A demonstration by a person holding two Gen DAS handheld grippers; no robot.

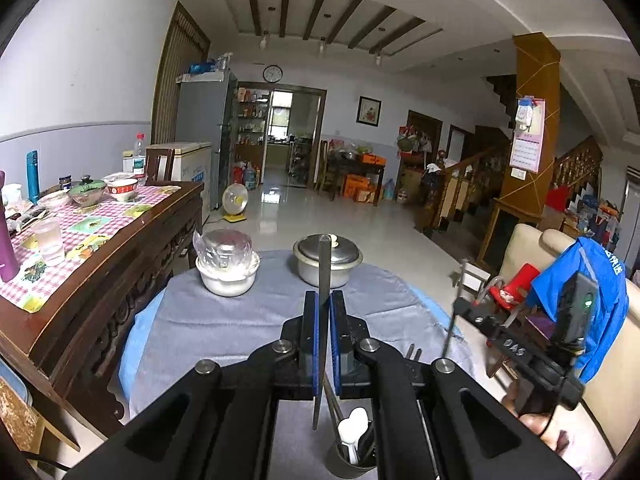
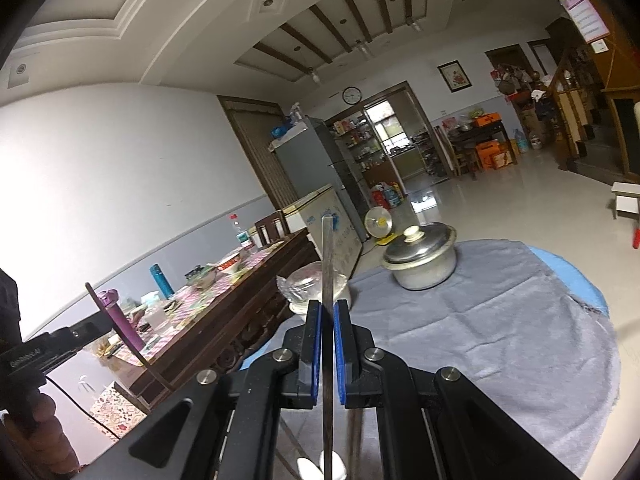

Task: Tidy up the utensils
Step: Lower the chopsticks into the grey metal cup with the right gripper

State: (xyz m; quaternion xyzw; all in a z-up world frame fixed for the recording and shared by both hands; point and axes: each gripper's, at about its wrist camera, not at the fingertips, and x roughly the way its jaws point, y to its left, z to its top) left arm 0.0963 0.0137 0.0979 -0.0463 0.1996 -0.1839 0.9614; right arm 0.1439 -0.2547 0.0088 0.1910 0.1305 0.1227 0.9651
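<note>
Both grippers carry a chopstick above the cup; some utensils are already in it.

Left wrist view: the left gripper [image 1: 324, 300] has its fingers pinched on a dark chopstick [image 1: 323, 268] that stands upright, its lower end hanging just above the cup [image 1: 352, 460] at the near edge of the cloth [image 1: 224, 320]. White spoons [image 1: 354, 424] and other dark sticks already stand in the cup; the right gripper [image 1: 460, 304] shows at the right with a thin stick [image 1: 450, 332], its grip too small to judge. Right wrist view: the right gripper [image 2: 328, 312] is clamped on its own stick [image 2: 328, 280], spoons [image 2: 320, 466] just below. Likely well along: these two pieces are still to be dropped in.
</note>
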